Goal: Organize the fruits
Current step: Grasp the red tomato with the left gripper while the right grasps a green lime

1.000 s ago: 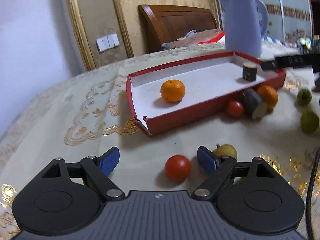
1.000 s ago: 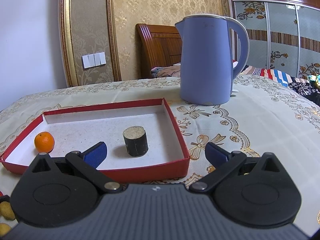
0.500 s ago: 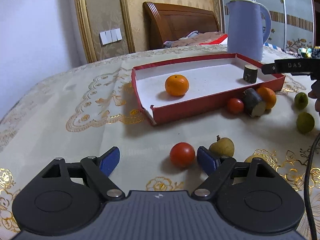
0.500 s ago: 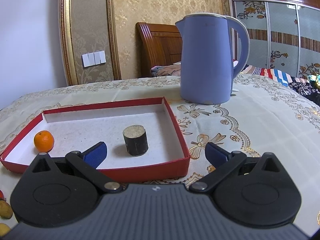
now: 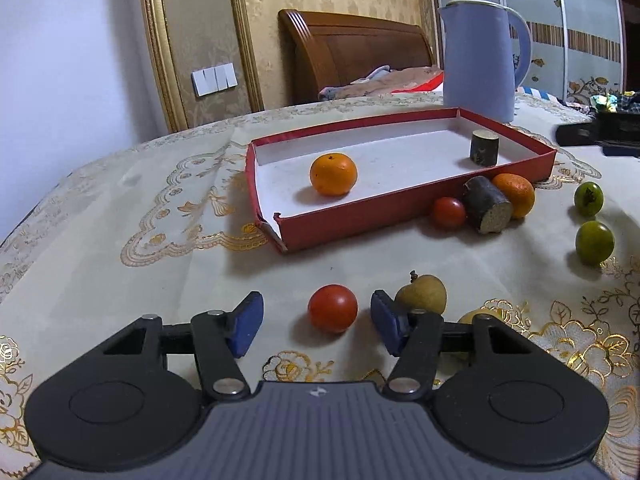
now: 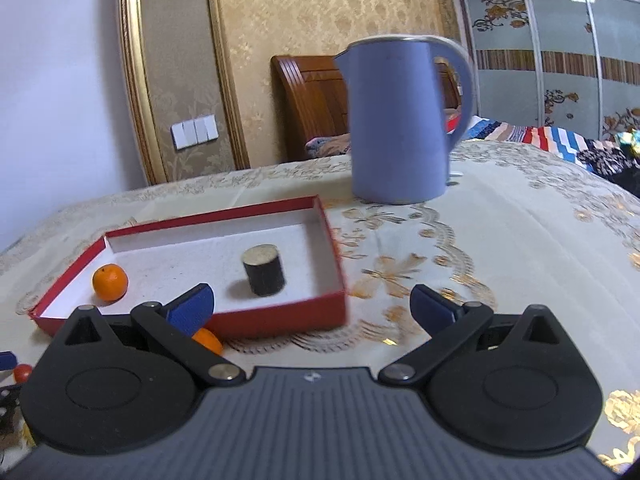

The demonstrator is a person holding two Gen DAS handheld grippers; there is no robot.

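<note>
In the left wrist view a red tomato (image 5: 333, 308) lies on the tablecloth between the blue pads (image 5: 248, 322) of my left gripper (image 5: 316, 326). The jaws are closing and neither pad touches the tomato. Behind it, the red tray (image 5: 400, 210) holds an orange (image 5: 333, 174) and a dark cylinder (image 5: 484, 147). My right gripper (image 6: 312, 307) is open and holds nothing; it sits in front of the tray's (image 6: 280, 318) near right corner. The orange (image 6: 110, 282) and cylinder (image 6: 264, 270) show in this view too.
Loose beside the tray: a small tomato (image 5: 449, 212), a dark log piece (image 5: 487, 204), an orange (image 5: 516, 194), two green fruits (image 5: 588, 198) (image 5: 594, 242). A yellowish pear (image 5: 422, 294) lies just right of my left gripper's right pad. A blue kettle (image 6: 400, 120) stands behind the tray.
The left jaws have narrowed around the red tomato. The right gripper has drawn back and to the right of the tray, so the tray now sits further left in its view.
</note>
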